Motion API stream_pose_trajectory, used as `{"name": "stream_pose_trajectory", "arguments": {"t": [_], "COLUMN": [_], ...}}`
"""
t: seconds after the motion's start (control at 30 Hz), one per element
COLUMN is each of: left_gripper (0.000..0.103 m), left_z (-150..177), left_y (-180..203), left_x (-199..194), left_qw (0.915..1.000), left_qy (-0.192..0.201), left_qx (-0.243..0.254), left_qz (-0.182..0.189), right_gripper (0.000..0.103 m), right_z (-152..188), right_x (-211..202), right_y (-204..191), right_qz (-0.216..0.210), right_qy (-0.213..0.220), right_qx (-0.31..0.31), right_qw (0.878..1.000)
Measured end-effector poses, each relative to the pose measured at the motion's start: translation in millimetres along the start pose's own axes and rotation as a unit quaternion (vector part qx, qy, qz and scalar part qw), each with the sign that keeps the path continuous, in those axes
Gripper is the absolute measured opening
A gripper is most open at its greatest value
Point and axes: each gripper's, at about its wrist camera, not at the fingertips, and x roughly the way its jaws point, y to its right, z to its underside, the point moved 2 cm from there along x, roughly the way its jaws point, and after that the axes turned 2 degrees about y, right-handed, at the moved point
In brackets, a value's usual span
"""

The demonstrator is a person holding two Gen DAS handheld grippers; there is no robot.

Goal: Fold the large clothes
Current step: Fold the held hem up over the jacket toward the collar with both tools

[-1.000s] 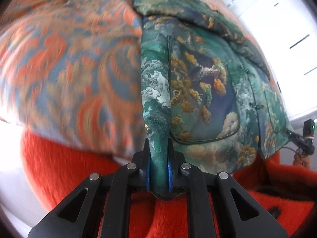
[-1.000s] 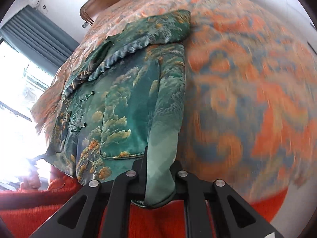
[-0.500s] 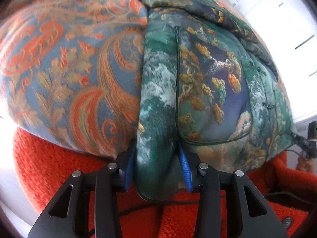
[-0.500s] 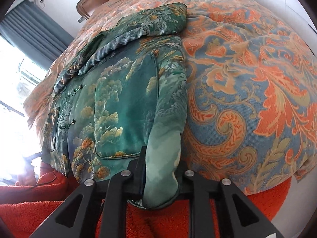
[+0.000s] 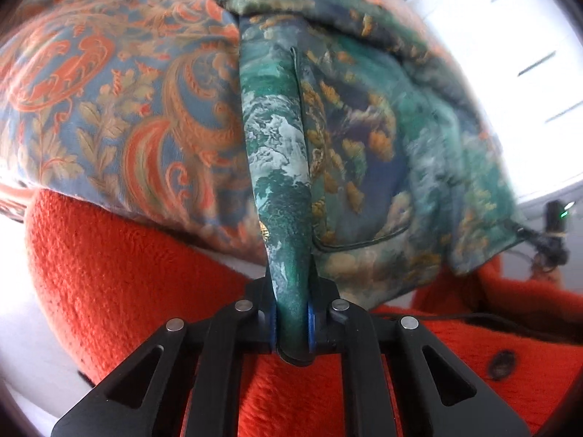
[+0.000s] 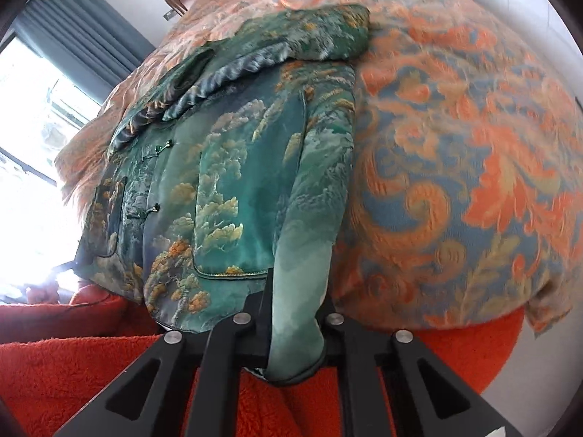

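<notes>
A green jacket (image 5: 382, 138) printed with clouds and trees lies front up on a patterned bedspread (image 5: 127, 109), its sleeves folded across the top. My left gripper (image 5: 291, 322) holds the jacket's left bottom corner, its jaws closing, blue pads pinching a bunched fold of cloth. In the right wrist view the same jacket (image 6: 226, 189) spreads to the left. My right gripper (image 6: 295, 331) has the pale green right bottom corner between its closing jaws, and the cloth hangs over them. A dark device (image 5: 554, 233) shows at the jacket's far corner.
The orange and blue bedspread (image 6: 455, 182) covers the bed on either side of the jacket. Red fleece (image 5: 109, 273) with a dark button (image 5: 503, 362) lies below the bed's edge, under both grippers. There are a bright window and grey curtain (image 6: 80, 36) at left and white cabinets (image 5: 510, 54) at right.
Half a second ago the left jaws stood wide around the jacket's fold; now they pinch it tight. The right jaws loosened slightly and closed again. Both views shifted a little.
</notes>
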Motion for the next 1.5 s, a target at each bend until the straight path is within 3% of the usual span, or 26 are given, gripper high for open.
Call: {"name": "stream_pose_trajectory", "arguments": {"t": [0.13,0.23,0.37,0.5,0.53,0.63,0.7,0.73,0.8,0.87,0.93,1.0,1.03,1.1,1.2,1.27,1.33,1.37,1.4,1.43,1.47,1.5], "left_gripper": [0.009,0.009,0.009,0.016,0.017,0.034,0.049,0.054,0.077,0.092,0.096,0.096,0.096,0.096,0.095,0.095,0.085,0.062,0.025,0.014,0.01,0.008], "left_z": [-46,-100,-183,-266,-274,-301,-309,-312,-317,-317,-314,-307,-310,-301,-299,-304,-313,-315,-318,-320,-321,-322], "left_y": [0,6,26,27,25,15,14,14,20,22,23,26,25,29,35,38,35,33,32,30,31,34], "left_x": [-44,-72,-76,-42,-33,6,11,5,-16,-39,-52,-43,-30,0,54,79,105,108,110,107,101,93], "left_qw": [0.9954,0.9887,0.9846,0.9806,0.9808,0.9844,0.9838,0.9825,0.9798,0.9751,0.9725,0.9779,0.9799,0.9823,0.979,0.9769,0.979,0.9826,0.9853,0.9836,0.9833,0.982], "left_qy": [0.05,0.093,0.152,0.184,0.182,0.149,0.148,0.158,0.183,0.211,0.229,0.208,0.196,0.161,0.12,0.105,0.087,0.083,0.081,0.086,0.093,0.104], "left_qx": [-0.032,-0.044,-0.018,-0.053,-0.062,-0.093,-0.1,-0.096,-0.082,-0.067,-0.039,0.012,0.031,0.075,0.108,0.109,0.083,0.068,0.046,0.029,0.025,0.03], "left_qz": [0.075,0.109,0.084,0.041,0.032,0.012,-0.014,-0.025,-0.007,0.003,-0.004,-0.012,-0.02,-0.059,-0.124,-0.152,-0.164,-0.152,-0.143,-0.156,-0.155,-0.155], "right_gripper": [0.009,0.009,0.009,0.009,0.009,0.009,0.013,0.018,0.028,0.059,0.081,0.083,0.083,0.083,0.083,0.083,0.083,0.08,0.071,0.049,0.031,0.026], "right_z": [-27,-78,-164,-244,-265,-303,-310,-314,-312,-312,-315,-317,-320,-322,-323,-319,-319,-320,-321,-320,-320,-318], "right_x": [-18,-43,-58,-41,-29,12,37,50,63,64,47,29,21,16,38,60,86,95,106,110,112,107], "right_y": [2,-5,-10,-1,5,27,36,42,54,61,70,75,76,71,51,43,35,32,27,23,19,12], "right_qz": [-0.07,-0.118,-0.139,-0.125,-0.114,-0.103,-0.103,-0.101,-0.111,-0.154,-0.189,-0.192,-0.185,-0.13,-0.028,-0.009,-0.004,0.003,0.02,0.033,0.051,0.093], "right_qy": [0.026,0.076,0.141,0.183,0.19,0.199,0.188,0.174,0.158,0.161,0.19,0.218,0.227,0.22,0.169,0.135,0.116,0.111,0.113,0.116,0.118,0.129], "right_qx": [0.038,0.049,0.049,0.076,0.089,0.136,0.164,0.181,0.216,0.243,0.258,0.258,0.246,0.2,0.087,0.062,0.06,0.061,0.059,0.053,0.046,0.032], "right_qw": [0.996,0.989,0.979,0.972,0.971,0.965,0.963,0.963,0.957,0.944,0.928,0.921,0.924,0.946,0.981,0.989,0.991,0.992,0.992,0.991,0.991,0.987]}}
